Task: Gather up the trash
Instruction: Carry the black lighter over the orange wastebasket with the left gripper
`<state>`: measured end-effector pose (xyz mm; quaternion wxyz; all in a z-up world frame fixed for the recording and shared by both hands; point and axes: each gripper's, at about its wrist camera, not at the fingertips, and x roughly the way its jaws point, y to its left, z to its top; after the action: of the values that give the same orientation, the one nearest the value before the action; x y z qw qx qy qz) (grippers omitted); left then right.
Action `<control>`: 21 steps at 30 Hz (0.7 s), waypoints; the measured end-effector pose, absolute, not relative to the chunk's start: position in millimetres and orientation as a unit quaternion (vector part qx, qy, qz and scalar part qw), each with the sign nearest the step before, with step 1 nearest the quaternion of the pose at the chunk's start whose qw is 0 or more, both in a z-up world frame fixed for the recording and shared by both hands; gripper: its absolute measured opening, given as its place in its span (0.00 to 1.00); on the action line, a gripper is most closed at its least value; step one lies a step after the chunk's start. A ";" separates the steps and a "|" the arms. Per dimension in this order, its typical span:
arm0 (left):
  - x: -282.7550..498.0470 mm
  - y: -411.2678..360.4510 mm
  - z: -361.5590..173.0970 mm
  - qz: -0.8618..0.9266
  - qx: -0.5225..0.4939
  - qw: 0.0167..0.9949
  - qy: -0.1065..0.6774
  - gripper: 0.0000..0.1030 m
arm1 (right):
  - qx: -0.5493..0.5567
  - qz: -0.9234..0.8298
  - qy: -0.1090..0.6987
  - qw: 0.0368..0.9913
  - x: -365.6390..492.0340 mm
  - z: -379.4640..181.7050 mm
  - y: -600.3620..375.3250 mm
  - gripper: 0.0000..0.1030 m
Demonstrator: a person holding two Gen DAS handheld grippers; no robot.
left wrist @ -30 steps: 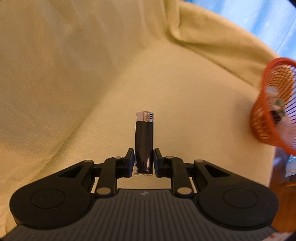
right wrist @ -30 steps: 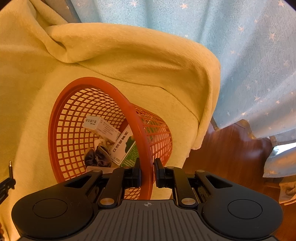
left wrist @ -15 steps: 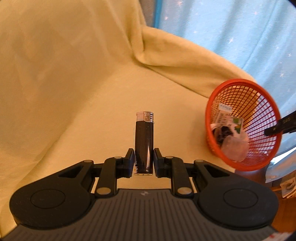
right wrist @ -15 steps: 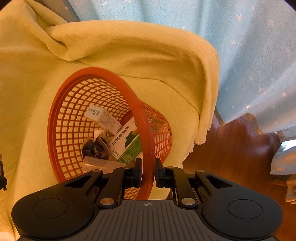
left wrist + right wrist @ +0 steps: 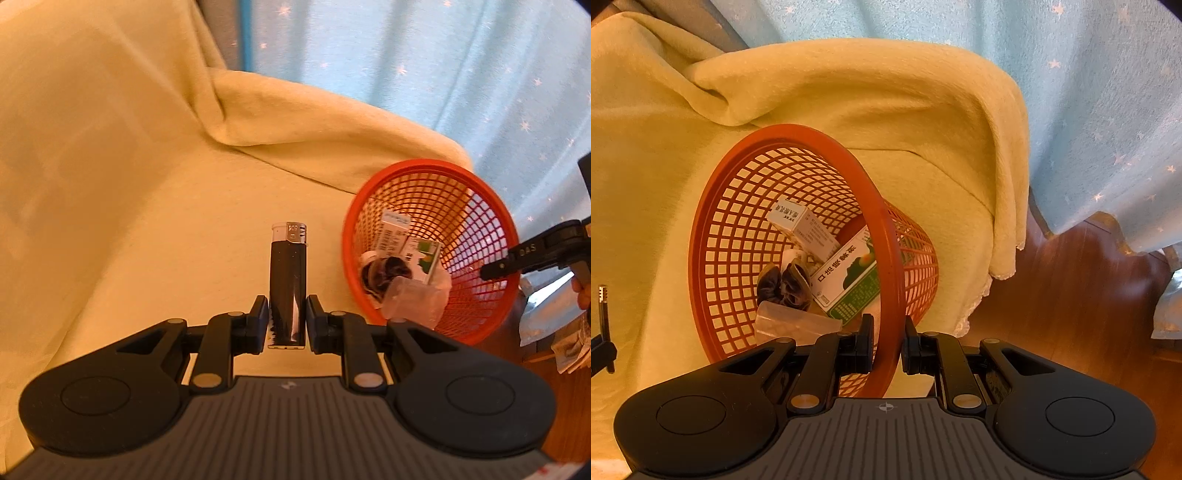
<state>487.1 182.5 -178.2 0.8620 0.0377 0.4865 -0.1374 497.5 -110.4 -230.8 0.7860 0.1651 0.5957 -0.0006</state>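
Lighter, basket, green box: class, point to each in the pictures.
lighter [image 5: 287, 291], left wrist view, on its black body.
basket [image 5: 886, 236], right wrist view, on its orange rim.
green box [image 5: 849, 284], right wrist view, on its printed face.

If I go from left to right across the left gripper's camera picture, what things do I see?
yellow blanket → black lighter → orange basket → right gripper
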 end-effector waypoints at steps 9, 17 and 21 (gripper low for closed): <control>488.3 147.6 -169.8 -0.151 0.048 0.857 0.491 0.17 | 0.170 0.009 0.596 0.785 497.0 -233.7 -116.8 0.10; 492.7 126.7 -167.3 -0.161 0.056 0.853 0.493 0.17 | 0.167 0.015 0.598 0.784 494.7 -234.5 -116.3 0.11; 492.9 118.7 -168.1 -0.163 0.056 0.852 0.495 0.17 | 0.160 0.018 0.599 0.784 494.0 -233.5 -113.1 0.11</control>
<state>492.9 118.7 -168.1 0.8518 0.0563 0.4948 -0.1626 494.0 -113.1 -233.5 0.7841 0.1596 0.5995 0.0176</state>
